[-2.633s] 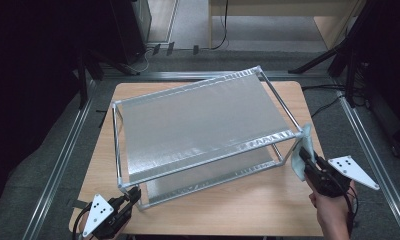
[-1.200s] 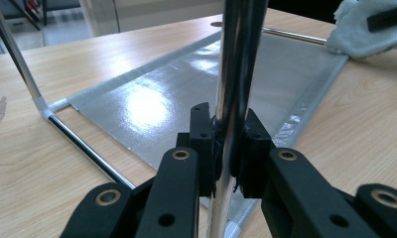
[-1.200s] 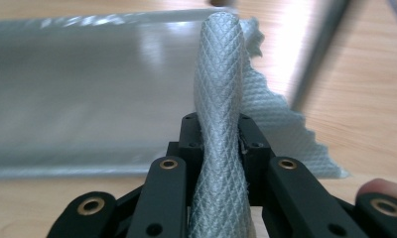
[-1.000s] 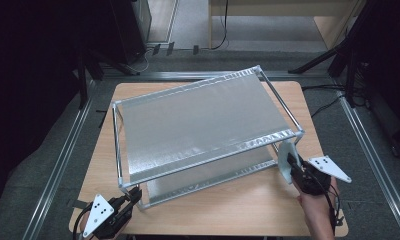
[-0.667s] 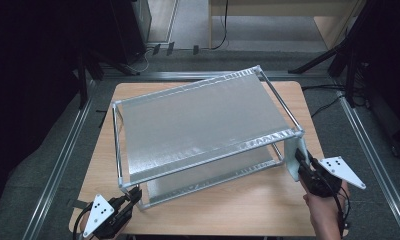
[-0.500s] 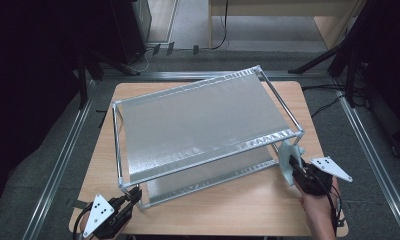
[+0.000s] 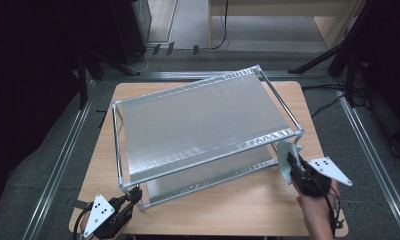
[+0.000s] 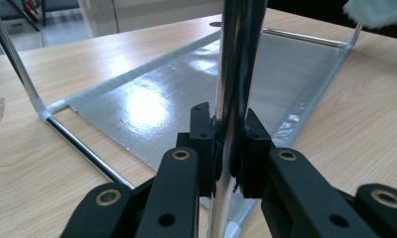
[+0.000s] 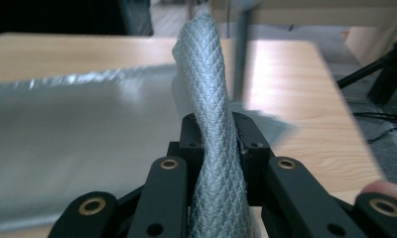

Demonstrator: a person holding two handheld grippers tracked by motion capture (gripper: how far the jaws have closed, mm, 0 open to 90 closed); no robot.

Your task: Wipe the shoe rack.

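A two-tier metal rack (image 7: 203, 125) with silvery shelves stands on the wooden table (image 7: 238, 205). My left gripper (image 7: 133, 194) is at the front left corner, shut on the rack's chrome upright post (image 8: 231, 74); its pads (image 8: 206, 144) clamp the post low down, above the bottom shelf (image 8: 176, 99). My right gripper (image 7: 290, 162) is beside the front right corner, shut on a folded grey mesh cloth (image 7: 284, 160). In the right gripper view the cloth (image 9: 209, 89) rises upright between the jaws of my right gripper (image 9: 219, 134), in front of a shelf (image 9: 77, 129).
The table's front edge runs just below both grippers. Metal floor rails (image 7: 63, 150) flank the table left and right. A wooden desk (image 7: 288, 10) and dark stands (image 7: 338, 55) sit beyond the far edge. A person's hand (image 7: 315, 215) holds the right gripper.
The right gripper with the cloth has shifted slightly back and forth beside the rack's front right corner. The left gripper has stayed clamped on the post.
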